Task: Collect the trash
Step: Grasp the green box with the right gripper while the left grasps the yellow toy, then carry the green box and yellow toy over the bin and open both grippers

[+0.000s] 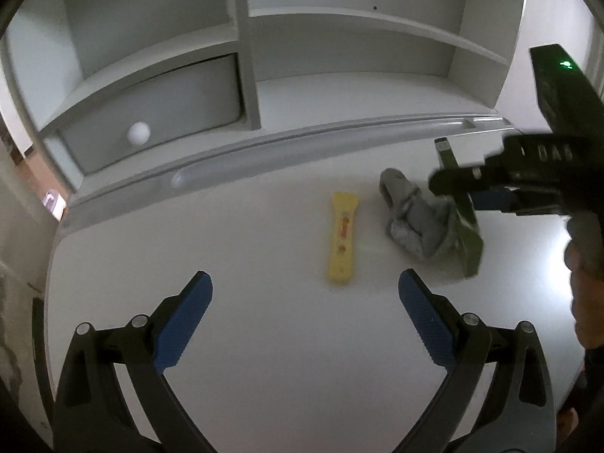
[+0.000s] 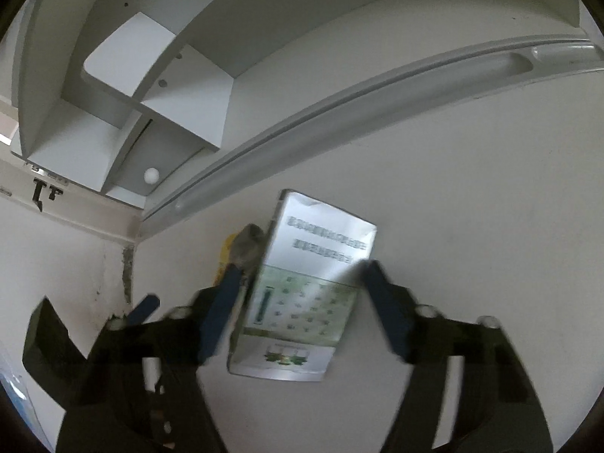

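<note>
A yellow wrapper (image 1: 342, 238) lies flat on the white desk (image 1: 264, 358). Right of it lies a crumpled grey tissue (image 1: 415, 222), with a flattened green and white carton (image 1: 466, 222) against its right side. My left gripper (image 1: 305, 313) is open and empty, just short of the wrapper. My right gripper (image 2: 302, 302) is open, its fingers on either side of the carton (image 2: 302, 290); whether they touch it is blurred. The tissue (image 2: 247, 243) and a bit of the wrapper (image 2: 225, 253) show past the carton's left edge. In the left wrist view the right gripper's body (image 1: 528, 185) reaches in from the right.
A white hutch with open shelves (image 1: 339, 56) stands at the back of the desk, with a grey drawer and round white knob (image 1: 139, 133) at its lower left. A raised grey rail (image 1: 302, 143) runs along the hutch's front. The desk's left edge meets a wall (image 2: 68, 256).
</note>
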Tool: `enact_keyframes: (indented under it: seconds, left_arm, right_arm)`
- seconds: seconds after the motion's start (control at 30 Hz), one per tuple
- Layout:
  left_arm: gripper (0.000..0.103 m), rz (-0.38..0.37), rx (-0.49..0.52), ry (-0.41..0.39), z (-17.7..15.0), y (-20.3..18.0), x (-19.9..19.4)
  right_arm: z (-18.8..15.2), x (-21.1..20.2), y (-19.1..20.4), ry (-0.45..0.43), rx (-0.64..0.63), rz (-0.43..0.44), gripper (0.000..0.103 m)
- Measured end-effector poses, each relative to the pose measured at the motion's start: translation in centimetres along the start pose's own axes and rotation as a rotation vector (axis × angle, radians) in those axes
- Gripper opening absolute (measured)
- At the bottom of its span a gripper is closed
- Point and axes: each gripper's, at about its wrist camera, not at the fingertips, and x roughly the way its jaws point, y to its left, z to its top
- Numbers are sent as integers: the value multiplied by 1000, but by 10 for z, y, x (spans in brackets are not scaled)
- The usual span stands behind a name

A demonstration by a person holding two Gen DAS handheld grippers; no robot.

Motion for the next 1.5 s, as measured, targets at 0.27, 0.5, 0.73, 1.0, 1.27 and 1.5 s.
enact_keyframes:
  seconds: [0.27, 0.5, 0.73, 1.0, 1.27, 1.5]
  left_arm:
    - [89, -35, 28, 5, 15, -5, 23]
    - [29, -34, 33, 46, 16, -9, 36]
    - [12, -13, 18, 41, 14, -14, 22]
    - [12, -41, 52, -47, 19, -61, -25]
    - [12, -250, 214, -81, 22, -195, -48]
    - [12, -491, 409, -50, 1, -352, -56]
  right_arm:
    - [-13, -28, -24, -21, -10, -22, 59]
    - [-24, -48, -31, -36, -35, -8, 36]
    - [-38, -77, -32, -94, -119, -92, 15]
    - [-59, -132, -63, -188, -100, -136, 14]
    - [-107, -226, -147, -339, 50, -182, 14]
    - [-185, -311, -254, -471, 261, -292, 14]
